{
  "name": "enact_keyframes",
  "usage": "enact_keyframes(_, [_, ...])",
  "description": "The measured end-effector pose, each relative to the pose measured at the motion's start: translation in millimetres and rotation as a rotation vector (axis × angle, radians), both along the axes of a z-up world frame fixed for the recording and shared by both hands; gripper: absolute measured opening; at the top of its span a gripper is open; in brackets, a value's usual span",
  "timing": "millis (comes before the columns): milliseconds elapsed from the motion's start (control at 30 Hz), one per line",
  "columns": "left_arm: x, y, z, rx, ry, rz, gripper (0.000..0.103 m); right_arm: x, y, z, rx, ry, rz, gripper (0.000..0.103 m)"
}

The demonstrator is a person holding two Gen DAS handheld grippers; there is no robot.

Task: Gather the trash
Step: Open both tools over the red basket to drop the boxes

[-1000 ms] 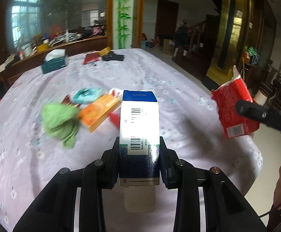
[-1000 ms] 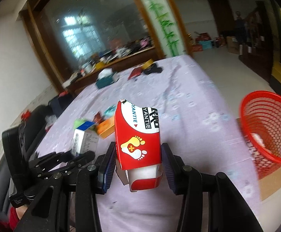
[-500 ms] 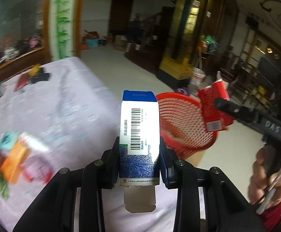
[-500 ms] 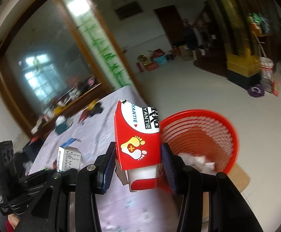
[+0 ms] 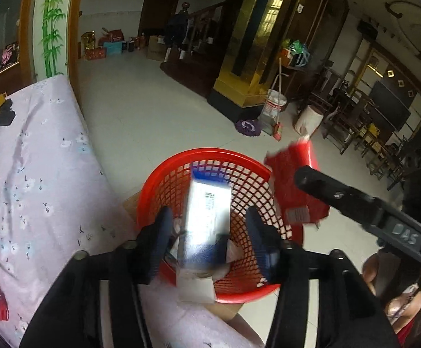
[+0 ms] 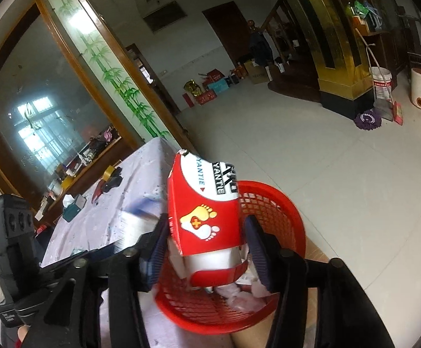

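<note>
Two boxes are being let go over the red basket (image 5: pixel 152 185) at once. Nearest the left camera, the left hand-held gripper (image 5: pixel 207 232) has its jaws opening, clear of the blue-and-white box (image 5: pixel 207 211), which is blurred and seems to be dropping toward the white scraps inside. The right hand-held gripper (image 6: pixel 206 239) is opening too, with the red carton (image 6: pixel 204 211) between its jaws and apparently no longer pinched. Beyond lie the cloth-covered worktop (image 5: pixel 22 174) and the tiled floor (image 5: pixel 141 116). Risk: the red carton sits near the rim in the left view, so it could clip the edge and tumble out.
</note>
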State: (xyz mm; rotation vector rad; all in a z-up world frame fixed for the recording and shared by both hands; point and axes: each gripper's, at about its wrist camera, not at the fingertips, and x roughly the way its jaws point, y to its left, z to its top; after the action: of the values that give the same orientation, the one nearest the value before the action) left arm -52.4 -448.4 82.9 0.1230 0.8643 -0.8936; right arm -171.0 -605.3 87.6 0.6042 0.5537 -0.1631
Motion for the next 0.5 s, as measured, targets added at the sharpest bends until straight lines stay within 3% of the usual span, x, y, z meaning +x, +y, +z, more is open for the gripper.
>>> enact_keyframes(100, [5, 1, -1, -0.002, 0.017, 0.009, 0.054, 4, -5, 0, -0.004, 0.001, 0.004, 0.064])
enact_keyframes(233, [2, 19, 10, 0.004, -0.023, 0.032, 0.055, 2, -2, 5, 0.007, -0.016, 0.023, 0.064])
enact_keyframes(500, [-14, 81, 26, 0.003, -0.079, 0.105, 0.060, 0, 50, 26, -0.073, -0.026, 0.133, 0.064])
